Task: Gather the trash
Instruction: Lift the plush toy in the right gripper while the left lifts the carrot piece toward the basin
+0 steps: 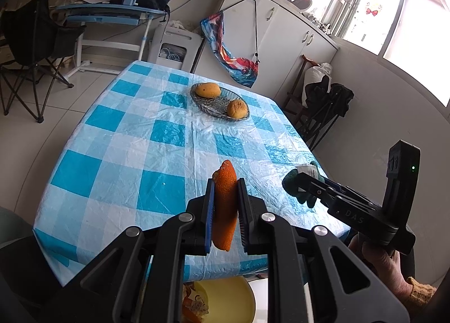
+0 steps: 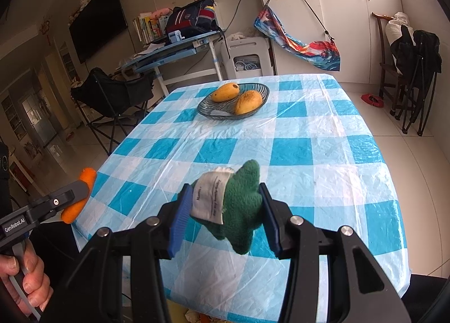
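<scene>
My left gripper point(image 1: 225, 185) is shut on a strip of orange peel point(image 1: 225, 205), held upright above the near edge of the checked table point(image 1: 126, 137). It also shows in the right wrist view point(image 2: 81, 191) at the left. My right gripper point(image 2: 225, 191) is shut on a green fabric scrap with a white label point(image 2: 233, 205), held above the table's near part. It also shows in the left wrist view point(image 1: 298, 182) at the right. A yellow bin point(image 1: 225, 300) with scraps sits on the floor below the table edge.
A glass dish point(image 2: 208, 110) with two mangoes point(image 2: 225, 92) stands at the far middle of the table. Folding chairs point(image 2: 112, 98), a blue desk point(image 2: 174, 53) and white cabinets point(image 2: 337, 13) stand around the table.
</scene>
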Demonstrator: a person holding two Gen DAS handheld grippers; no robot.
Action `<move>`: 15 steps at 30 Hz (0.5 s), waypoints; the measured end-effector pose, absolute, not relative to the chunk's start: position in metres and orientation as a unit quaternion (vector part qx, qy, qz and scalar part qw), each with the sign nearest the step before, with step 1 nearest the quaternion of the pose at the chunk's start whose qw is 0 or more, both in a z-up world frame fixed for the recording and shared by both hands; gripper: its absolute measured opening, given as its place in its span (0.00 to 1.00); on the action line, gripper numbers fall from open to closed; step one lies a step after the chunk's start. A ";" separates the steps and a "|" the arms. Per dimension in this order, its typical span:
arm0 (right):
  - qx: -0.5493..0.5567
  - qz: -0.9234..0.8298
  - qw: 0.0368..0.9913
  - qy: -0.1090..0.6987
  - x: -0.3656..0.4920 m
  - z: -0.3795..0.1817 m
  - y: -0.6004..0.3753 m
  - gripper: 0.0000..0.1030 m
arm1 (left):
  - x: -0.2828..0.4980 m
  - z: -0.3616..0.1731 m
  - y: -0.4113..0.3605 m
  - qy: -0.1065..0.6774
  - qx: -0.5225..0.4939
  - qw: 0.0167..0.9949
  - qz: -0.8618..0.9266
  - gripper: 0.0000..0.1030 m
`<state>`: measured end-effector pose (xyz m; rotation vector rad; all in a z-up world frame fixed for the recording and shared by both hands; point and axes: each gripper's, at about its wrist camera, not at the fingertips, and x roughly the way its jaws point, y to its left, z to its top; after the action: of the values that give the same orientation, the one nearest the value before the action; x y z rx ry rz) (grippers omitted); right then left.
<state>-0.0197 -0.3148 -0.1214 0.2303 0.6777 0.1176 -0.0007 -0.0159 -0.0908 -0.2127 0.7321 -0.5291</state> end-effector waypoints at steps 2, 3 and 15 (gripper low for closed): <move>0.115 0.060 0.935 0.330 -0.023 -0.120 -0.314 0.45 | -0.001 -0.092 -0.016 0.354 -0.105 0.894 -0.255 0.14; 0.115 0.062 0.935 0.330 -0.025 -0.119 -0.312 0.45 | -0.002 -0.093 -0.015 0.355 -0.106 0.894 -0.254 0.14; 0.136 0.079 0.935 0.317 -0.046 -0.111 -0.308 0.45 | -0.010 -0.101 -0.017 0.362 -0.095 0.894 -0.247 0.14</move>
<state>-0.0456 -0.3080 -0.1107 0.2770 0.6470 0.1623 -0.0103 -0.0166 -0.1012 -0.1962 0.7501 -0.5123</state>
